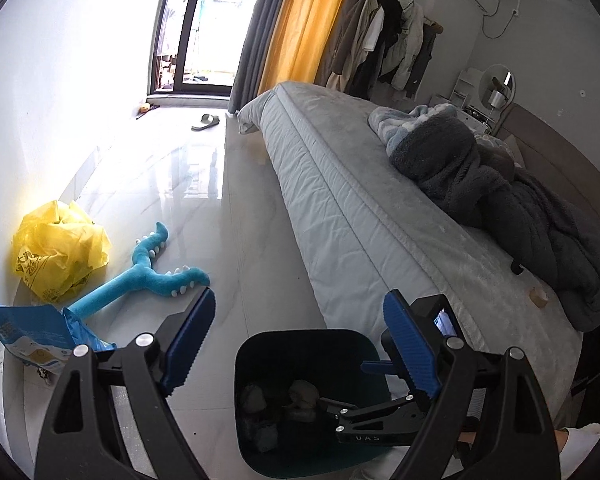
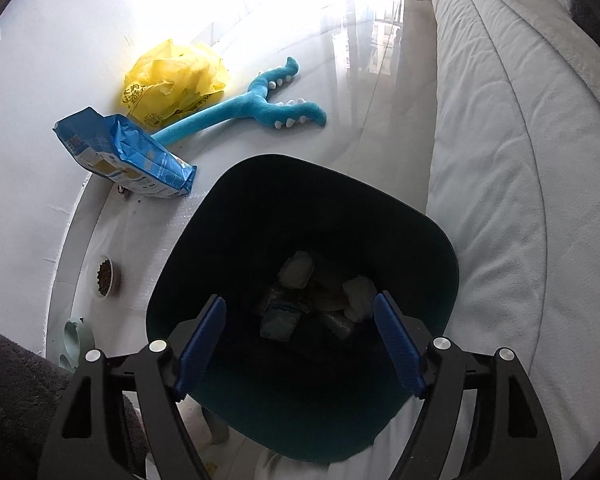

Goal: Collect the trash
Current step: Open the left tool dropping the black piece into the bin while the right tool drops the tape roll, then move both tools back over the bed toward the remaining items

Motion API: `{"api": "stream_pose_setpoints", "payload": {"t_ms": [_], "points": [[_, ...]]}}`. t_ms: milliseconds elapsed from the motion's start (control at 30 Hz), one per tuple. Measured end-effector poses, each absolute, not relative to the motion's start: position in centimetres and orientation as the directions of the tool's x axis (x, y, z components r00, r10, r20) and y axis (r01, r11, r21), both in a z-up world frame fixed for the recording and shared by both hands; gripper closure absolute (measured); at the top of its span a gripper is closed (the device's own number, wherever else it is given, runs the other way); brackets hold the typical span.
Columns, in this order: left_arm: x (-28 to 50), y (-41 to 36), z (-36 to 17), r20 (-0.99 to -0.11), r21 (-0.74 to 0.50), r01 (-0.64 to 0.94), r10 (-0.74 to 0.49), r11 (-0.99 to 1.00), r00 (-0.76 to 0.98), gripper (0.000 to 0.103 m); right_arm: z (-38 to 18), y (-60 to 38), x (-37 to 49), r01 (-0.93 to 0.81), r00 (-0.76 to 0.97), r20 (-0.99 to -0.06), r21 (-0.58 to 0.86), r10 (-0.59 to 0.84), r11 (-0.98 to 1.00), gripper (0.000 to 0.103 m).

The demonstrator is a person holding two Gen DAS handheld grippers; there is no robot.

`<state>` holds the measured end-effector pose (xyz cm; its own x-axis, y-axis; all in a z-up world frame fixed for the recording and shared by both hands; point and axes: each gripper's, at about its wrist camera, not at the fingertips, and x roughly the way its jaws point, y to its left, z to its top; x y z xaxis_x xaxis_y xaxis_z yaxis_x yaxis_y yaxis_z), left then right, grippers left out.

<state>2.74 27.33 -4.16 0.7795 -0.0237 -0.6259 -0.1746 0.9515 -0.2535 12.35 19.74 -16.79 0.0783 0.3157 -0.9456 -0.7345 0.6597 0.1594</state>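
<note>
1. Glossy white floor [image 2: 380, 92] runs beside the bed [image 2: 520, 200].
2. I see my right gripper [image 2: 300, 344], jaws spread and empty, pointing steeply down over the bin [image 2: 228, 216] holding crumpled trash [image 2: 300, 276].
3. My left gripper [image 1: 296, 344] gapes empty above it.

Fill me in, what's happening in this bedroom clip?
A person with a gripper in each hand is collecting trash. The right gripper hangs open over the dark bin, which holds crumpled wrappers. The left gripper is open and empty. A yellow plastic bag and a blue packet lie on the floor beside a blue plush toy.
</note>
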Motion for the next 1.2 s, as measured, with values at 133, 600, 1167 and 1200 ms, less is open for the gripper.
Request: {"api": "stream_pose_setpoints", "payload": {"t_ms": [133, 600, 1167, 1200], "points": [[2.7, 26.7, -2.5, -0.586, -0.254, -0.163, -0.017, 0.953, 0.81, 0.013, -15.7, 19.1, 12.2, -0.725, 0.077, -0.934, 0.188, 0.35, 0.662, 0.025], [3.6, 24.0, -0.2, -0.534, -0.252, -0.153, -0.005, 0.956, 0.846, 0.01, -10.0, 15.6, 11.7, -0.725, 0.144, -0.865, 0.239, 0.481, 0.646, 0.025], [6.2, 18.2, -0.2, -0.525, -0.253, -0.095, -0.054, 0.963, 0.849, 0.009, -5.2, 8.7, 12.9, -0.695, 0.29, -0.791, 0.214, 0.539, 0.687, 0.024], [6.4, 17.9, -0.2, -0.526, -0.256, -0.091, -0.059, 0.962, 0.848, 0.009, -5.1, 8.4, 13.0, -0.692, 0.296, -0.789, 0.211, 0.538, 0.691, 0.024]]}}
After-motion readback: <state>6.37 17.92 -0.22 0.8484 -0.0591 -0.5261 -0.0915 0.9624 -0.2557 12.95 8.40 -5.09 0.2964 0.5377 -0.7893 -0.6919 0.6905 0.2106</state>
